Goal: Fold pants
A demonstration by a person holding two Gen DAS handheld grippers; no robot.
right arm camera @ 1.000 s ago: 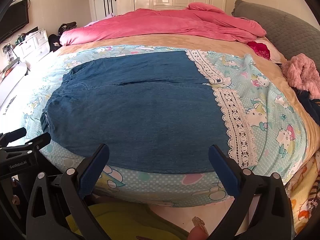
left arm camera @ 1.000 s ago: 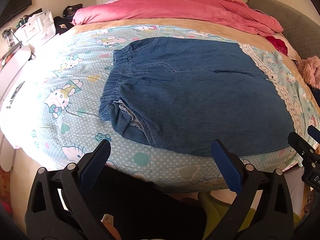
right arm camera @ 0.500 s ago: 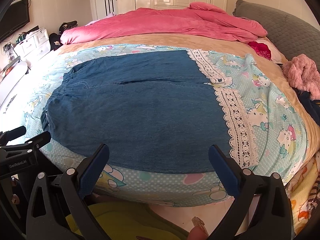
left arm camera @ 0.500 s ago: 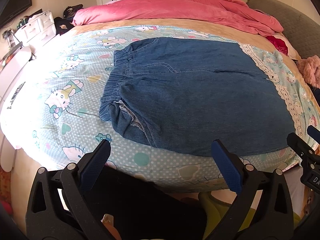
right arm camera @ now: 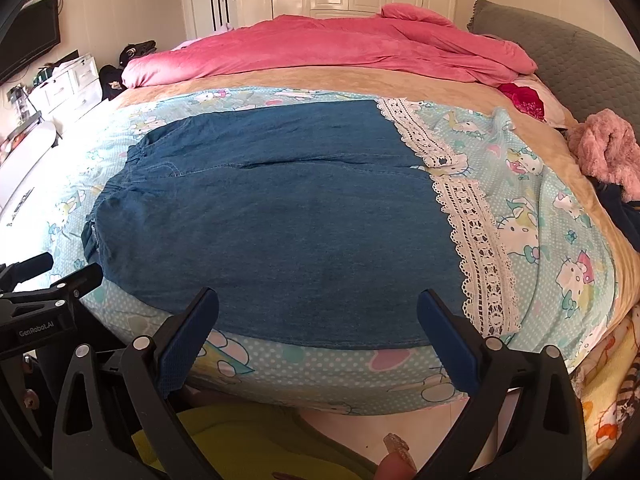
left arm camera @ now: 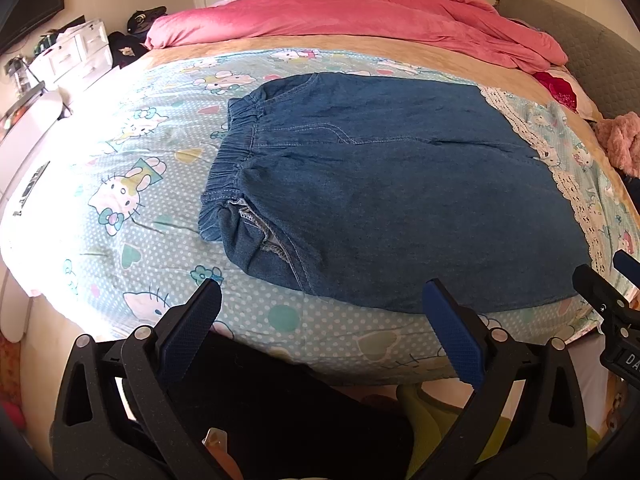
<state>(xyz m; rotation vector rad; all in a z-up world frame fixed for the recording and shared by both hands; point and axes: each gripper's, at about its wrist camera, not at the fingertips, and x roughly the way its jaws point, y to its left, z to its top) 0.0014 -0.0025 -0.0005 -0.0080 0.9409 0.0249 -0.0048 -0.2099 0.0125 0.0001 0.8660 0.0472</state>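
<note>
Blue denim pants [left arm camera: 392, 184] lie flat across the bed, elastic waistband to the left, white lace hems [right arm camera: 476, 236] to the right; they also show in the right wrist view [right arm camera: 288, 224]. My left gripper [left arm camera: 320, 320] is open and empty, off the bed's near edge, just short of the pants' near side by the waist end. My right gripper [right arm camera: 318, 328] is open and empty, off the near edge in front of the leg part. Each gripper shows at the edge of the other's view.
The bed carries a light blue cartoon-cat sheet [left arm camera: 132, 184]. A pink duvet [left arm camera: 360, 16] is heaped at the far side. A pink fluffy garment [right arm camera: 608, 152] lies at the right edge. White drawers [left arm camera: 68, 56] stand at far left.
Both views have shifted very slightly; the pants lie as before. Both grippers stay open.
</note>
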